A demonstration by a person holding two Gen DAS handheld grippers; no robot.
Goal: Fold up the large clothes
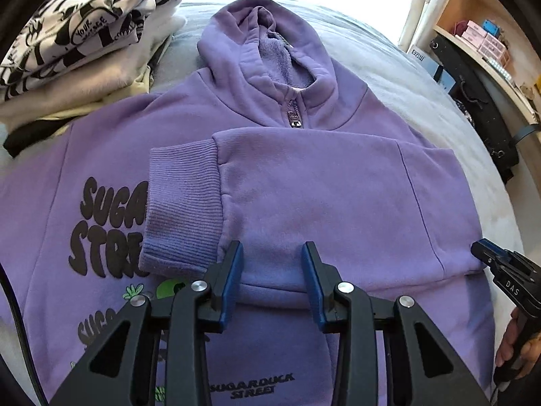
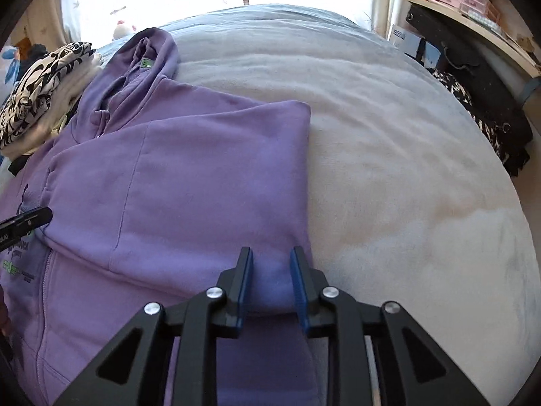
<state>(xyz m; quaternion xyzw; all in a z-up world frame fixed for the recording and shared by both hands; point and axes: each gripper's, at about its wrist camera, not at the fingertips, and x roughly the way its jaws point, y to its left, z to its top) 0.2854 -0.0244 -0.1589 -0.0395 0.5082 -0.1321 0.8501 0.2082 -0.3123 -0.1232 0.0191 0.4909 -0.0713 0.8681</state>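
A purple hoodie (image 1: 304, 186) lies front-up on the bed (image 2: 405, 169), its sleeve (image 1: 189, 203) folded across toward nine o'clock; left gripper (image 1: 272, 264) and right gripper (image 2: 270, 267), jaws narrowed around cloth, appear placed to flatten the fold.

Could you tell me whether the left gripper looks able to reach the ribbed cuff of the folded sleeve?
Probably yes: the ribbed cuff lies exposed on top of the purple hoodie, just beyond the left gripper, with nothing between.
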